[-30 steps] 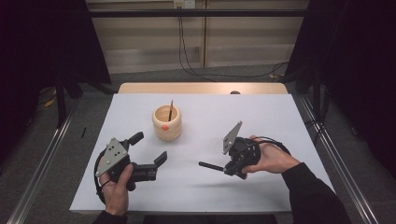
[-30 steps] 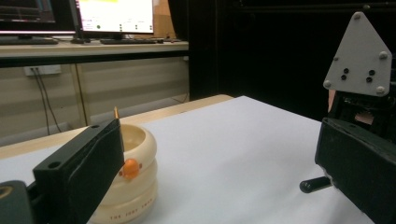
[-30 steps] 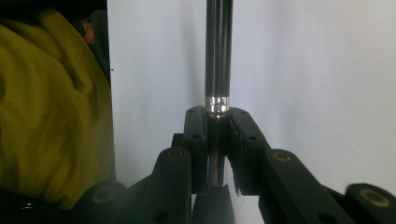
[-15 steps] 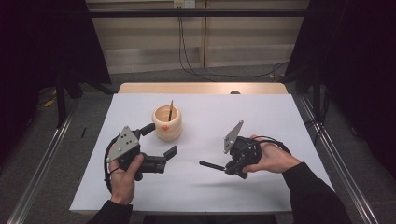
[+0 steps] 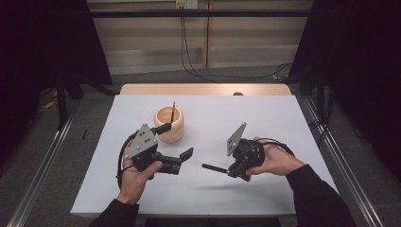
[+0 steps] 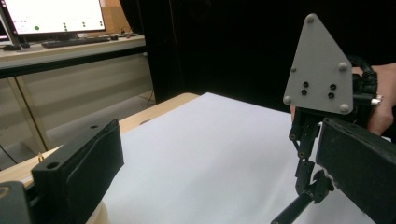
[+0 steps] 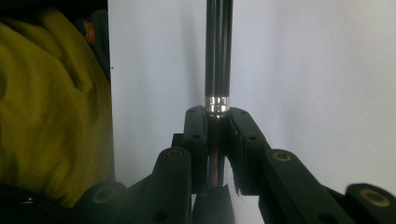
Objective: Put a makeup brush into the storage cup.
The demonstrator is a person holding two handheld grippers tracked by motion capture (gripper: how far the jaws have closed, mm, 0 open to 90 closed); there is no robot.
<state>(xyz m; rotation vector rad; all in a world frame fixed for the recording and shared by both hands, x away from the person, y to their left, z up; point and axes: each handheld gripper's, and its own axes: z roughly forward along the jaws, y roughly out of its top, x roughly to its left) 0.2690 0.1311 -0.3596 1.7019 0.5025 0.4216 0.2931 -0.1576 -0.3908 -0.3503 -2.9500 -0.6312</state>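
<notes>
The dark pen [image 7: 218, 60], a slim rod with a silver band, sits pinched between the closed jaws of the right gripper [image 5: 235, 169], sticking out level towards the middle of the white table [image 5: 265, 118] and hanging just above it. Up and to the left of it stands the pale wooden cup [image 5: 169, 124], upright, with another thin stick [image 5: 173, 112] leaning out of its mouth. My guess is that the step in hand is carrying the pen to the cup. The next move seems to call for tilting the pen tip-down and bringing it over the cup's rim without knocking the stick that is in there. The left gripper [image 5: 176, 141] has its jaws spread wide with nothing between them; one finger rests close against the cup's near side, though whether it touches I cannot tell, and it looks ready to steady the cup. The person's left hand [image 5: 135, 176] grips that tool from below, forearm coming in from the near edge, while the right hand [image 5: 274, 160] wraps its gripper from the right, wrist level
</notes>
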